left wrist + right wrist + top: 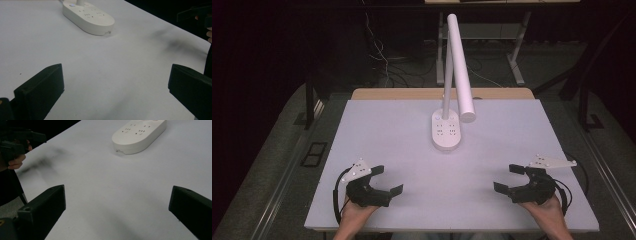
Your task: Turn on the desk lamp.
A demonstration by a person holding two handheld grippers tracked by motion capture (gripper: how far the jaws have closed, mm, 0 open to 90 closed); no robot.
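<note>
Spanning most of the high view, one white table (377, 145) carried one white lamp (460, 70) on its socketed oval base (446, 131) at upper centre. Two forearms entered from the bottom edge; the left gripper (390, 179) and right gripper (506, 177) sat low, jaws spread wide, holding nothing.

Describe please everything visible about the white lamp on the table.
The white lamp has an oval base that looks like plastic, carrying socket holes and a round button. It lies flat on the white table, near the far middle. A thin stem rises from its back end, and a long tube head slants forward above. Neither gripper touches it.
</note>
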